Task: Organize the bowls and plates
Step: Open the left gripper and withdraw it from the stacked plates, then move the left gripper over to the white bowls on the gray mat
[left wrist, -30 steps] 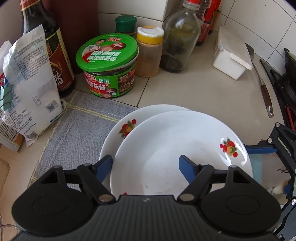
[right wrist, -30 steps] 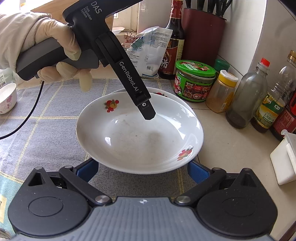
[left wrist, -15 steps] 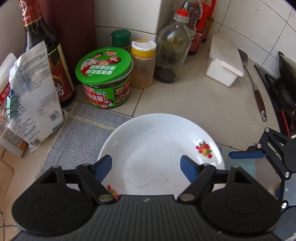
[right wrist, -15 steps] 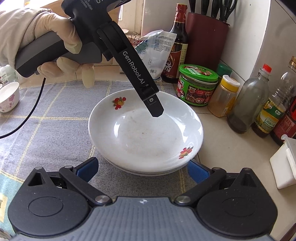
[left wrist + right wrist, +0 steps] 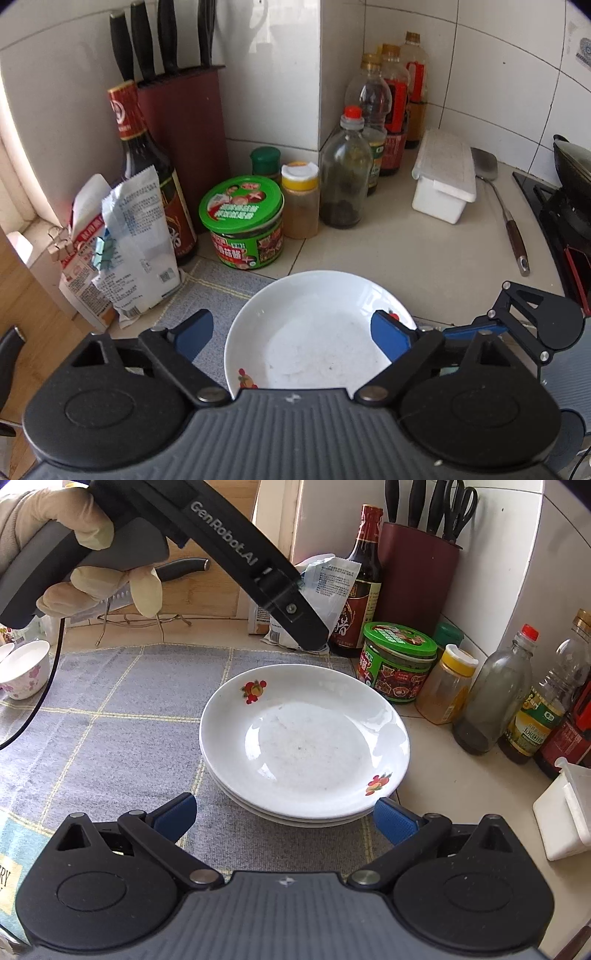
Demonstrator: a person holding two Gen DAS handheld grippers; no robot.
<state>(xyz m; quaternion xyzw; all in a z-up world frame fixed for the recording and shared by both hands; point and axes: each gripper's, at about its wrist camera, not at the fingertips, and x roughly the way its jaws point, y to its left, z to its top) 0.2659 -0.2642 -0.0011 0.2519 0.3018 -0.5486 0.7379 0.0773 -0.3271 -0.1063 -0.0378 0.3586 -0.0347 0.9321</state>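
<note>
Blue-padded left tongs (image 5: 291, 332) have just been opening and now stand wide, nothing gripped, above the stacked white plates (image 5: 304, 734). The right tongs (image 5: 284, 818) are spread wide too, empty, just before the stack's near rim. The stack rests on a grey checked cloth (image 5: 122, 716) on the surface, beside a green-lidded jar (image 5: 397, 661).
</note>
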